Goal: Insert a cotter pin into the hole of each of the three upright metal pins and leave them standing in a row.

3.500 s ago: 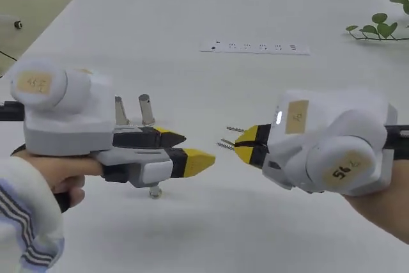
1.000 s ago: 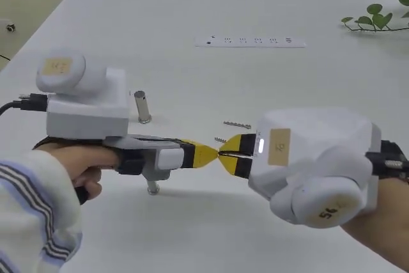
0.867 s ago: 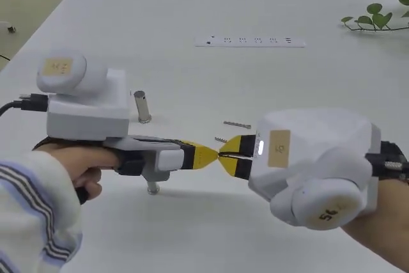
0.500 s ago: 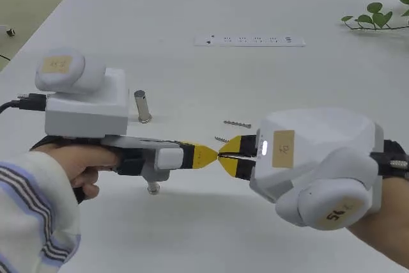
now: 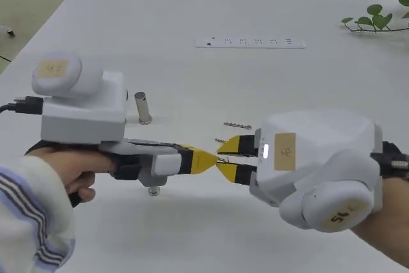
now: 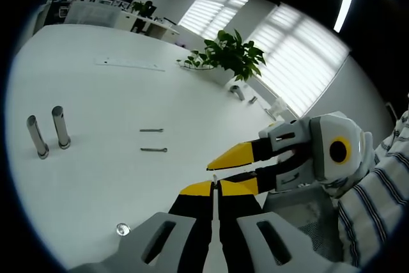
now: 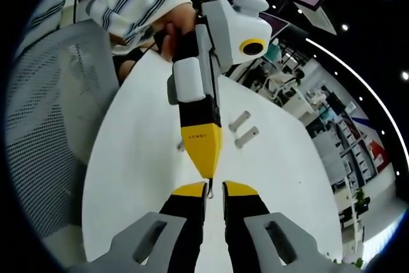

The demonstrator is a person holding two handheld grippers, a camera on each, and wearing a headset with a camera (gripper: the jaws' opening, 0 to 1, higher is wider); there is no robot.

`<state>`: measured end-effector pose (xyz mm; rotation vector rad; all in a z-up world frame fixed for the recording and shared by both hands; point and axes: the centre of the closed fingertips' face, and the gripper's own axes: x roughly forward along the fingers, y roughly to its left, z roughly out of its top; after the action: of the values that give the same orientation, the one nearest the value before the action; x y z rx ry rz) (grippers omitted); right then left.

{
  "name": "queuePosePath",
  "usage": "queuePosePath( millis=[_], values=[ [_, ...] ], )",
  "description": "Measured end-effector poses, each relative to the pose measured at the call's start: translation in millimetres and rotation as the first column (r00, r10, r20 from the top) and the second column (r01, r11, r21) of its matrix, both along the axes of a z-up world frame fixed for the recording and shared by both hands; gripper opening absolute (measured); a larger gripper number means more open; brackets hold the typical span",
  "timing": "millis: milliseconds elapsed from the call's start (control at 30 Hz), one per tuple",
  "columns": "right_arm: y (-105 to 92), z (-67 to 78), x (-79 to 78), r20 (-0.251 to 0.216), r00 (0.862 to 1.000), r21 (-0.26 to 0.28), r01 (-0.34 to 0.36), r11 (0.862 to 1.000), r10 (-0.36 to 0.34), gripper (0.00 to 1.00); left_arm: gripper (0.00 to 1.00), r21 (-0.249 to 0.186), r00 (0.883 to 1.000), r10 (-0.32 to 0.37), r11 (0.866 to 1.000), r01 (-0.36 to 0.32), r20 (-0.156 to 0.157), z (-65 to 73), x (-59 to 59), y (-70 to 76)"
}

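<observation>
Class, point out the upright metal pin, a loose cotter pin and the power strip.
upright metal pin [image 5: 141, 107]: head view, mid-shaft.
loose cotter pin [image 5: 237, 124]: head view, its middle.
power strip [image 5: 249, 43]: head view, centre of top face.

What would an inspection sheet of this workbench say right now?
Surface: white table, mostly bare.
Job's things: two upright metal pins side by side, third pin nearer the left gripper; two cotter pins lying loose.
Clutter: power strip.
Grippers: left gripper shut, right gripper open, tip to tip.
Cables: black cable behind left gripper.
Surroundings: leafy plant, window blinds.
</observation>
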<state>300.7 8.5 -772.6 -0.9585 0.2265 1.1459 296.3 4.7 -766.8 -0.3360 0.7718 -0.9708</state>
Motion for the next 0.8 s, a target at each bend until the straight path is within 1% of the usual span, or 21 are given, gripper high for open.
queuePosePath(
  millis=[67, 167, 267, 300, 333, 400, 467, 533, 567, 633, 667, 700, 733, 767, 800],
  values=[
    [0.3, 1.0, -0.8, -0.016, 1.0, 0.011, -0.001, 1.0, 0.001, 0.11, 0.0, 0.001, 1.0, -0.004, 1.0, 0.004, 0.004, 0.0, -1.0, -0.1],
    [-1.0, 0.1, -1.7, -0.037, 0.999, 0.012, -0.004, 1.0, 0.004, 0.12, 0.0, 0.008, 0.998, -0.032, 0.999, 0.031, 0.045, 2.4, -3.6, -0.9],
    [-2.8, 0.7, -2.4, -0.053, 0.999, 0.023, -0.008, 1.0, 0.009, 0.13, 0.0, 0.007, 0.996, -0.048, 0.999, 0.048, 0.073, 5.2, -4.8, -1.6],
    [-4.2, 1.0, -2.0, -0.06, 0.998, 0.027, -0.003, 1.0, 0.004, 0.14, 0.0, 0.014, 0.993, -0.06, 0.998, 0.059, 0.101, 6.4, -4.4, -1.4],
    [-5.1, 1.3, -1.5, -0.061, 0.998, 0.028, 0.0, 1.0, 0.002, 0.14, 0.0, 0.021, 0.99, -0.073, 0.997, 0.071, 0.12, 6.9, -4.9, -1.4],
    [-7.4, 1.4, -1.8, -0.081, 0.997, 0.035, 0.004, 0.999, -0.002, 0.15, 0.0, 0.033, 0.982, -0.098, 0.995, 0.094, 0.162, 9.1, -5.9, -1.9],
    [-8.5, 2.5, -2.5, -0.107, 0.994, 0.056, 0.011, 0.998, -0.005, 0.16, 0.0, 0.039, 0.978, -0.109, 0.994, 0.103, 0.18, 10.7, -6.7, -1.7],
    [-10.7, 1.6, -3.0, -0.128, 0.992, 0.06, 0.014, 0.998, -0.006, 0.16, 0.0, 0.052, 0.97, -0.127, 0.992, 0.118, 0.206, 11.9, -7.1, -1.4],
    [-11.4, 1.0, -3.3, -0.136, 0.991, 0.06, 0.014, 0.998, -0.006, 0.17, 0.0, 0.056, 0.969, -0.131, 0.991, 0.122, 0.212, 11.8, -7.1, -1.1],
    [-13.4, -3.4, -6.5, -0.182, 0.983, 0.059, 0.015, 0.998, -0.004, 0.18, 0.0, 0.067, 0.961, -0.152, 0.988, 0.14, 0.232, 12.2, -7.9, -0.9],
    [-14.5, -5.3, -7.2, -0.198, 0.98, 0.057, 0.017, 0.998, -0.005, 0.18, 0.0, 0.073, 0.957, -0.161, 0.986, 0.147, 0.243, 12.5, -8.4, -0.7],
    [-15.1, -5.7, -6.7, -0.204, 0.979, 0.061, 0.019, 0.998, -0.007, 0.18, 0.0, 0.088, 0.95, -0.173, 0.984, 0.155, 0.262, 12.2, -8.1, -0.2],
    [-15.3, -6.9, -9.0, -0.23, 0.973, 0.071, 0.016, 0.997, 0.0, 0.18, 0.0, 0.138, 0.93, -0.221, 0.973, 0.187, 0.295, 9.4, -10.1, 1.6],
    [-14.9, -7.0, -10.8, -0.252, 0.968, 0.083, 0.019, 0.996, 0.003, 0.18, 0.0, 0.159, 0.915, -0.247, 0.966, 0.205, 0.32, 9.1, -11.3, 1.4],
    [-14.2, -6.8, -13.3, -0.282, 0.959, 0.1, 0.018, 0.995, 0.011, 0.18, 0.0, 0.175, 0.9, -0.267, 0.96, 0.218, 0.344, 9.4, -12.3, 1.1]
  ],
)
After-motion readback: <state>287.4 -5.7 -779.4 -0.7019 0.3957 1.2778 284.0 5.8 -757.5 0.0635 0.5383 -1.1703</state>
